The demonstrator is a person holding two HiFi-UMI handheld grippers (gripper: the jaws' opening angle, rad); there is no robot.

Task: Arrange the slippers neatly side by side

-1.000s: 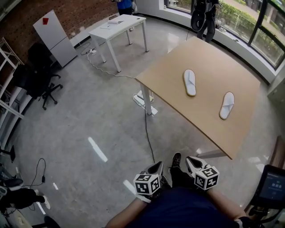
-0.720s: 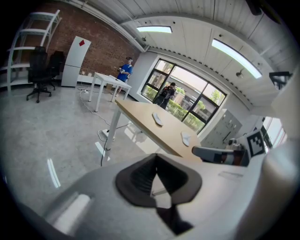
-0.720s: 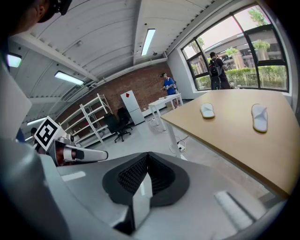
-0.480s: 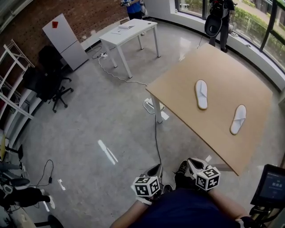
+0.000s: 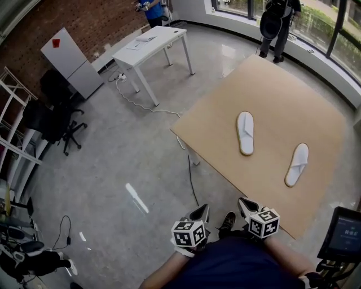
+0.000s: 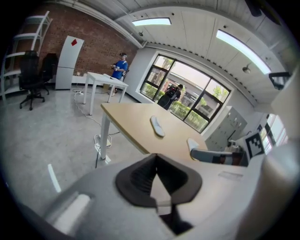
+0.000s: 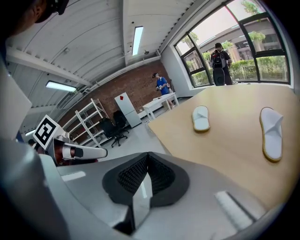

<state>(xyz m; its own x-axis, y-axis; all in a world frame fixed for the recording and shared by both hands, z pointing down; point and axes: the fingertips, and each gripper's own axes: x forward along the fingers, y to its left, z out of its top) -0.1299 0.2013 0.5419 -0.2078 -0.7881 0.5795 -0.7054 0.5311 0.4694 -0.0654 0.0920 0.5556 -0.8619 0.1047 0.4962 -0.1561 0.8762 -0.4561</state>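
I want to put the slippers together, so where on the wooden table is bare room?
Only two slippers lie on the table. Bare: the gap between left slipper and right slipper, the wide far half toward the windows, the strip along the left edge. Nowhere crowded.

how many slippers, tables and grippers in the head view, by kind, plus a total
slippers: 2 (left slipper, right slipper)
tables: 2 (wooden table, white table)
grippers: 2 (left gripper, right gripper)
total: 6
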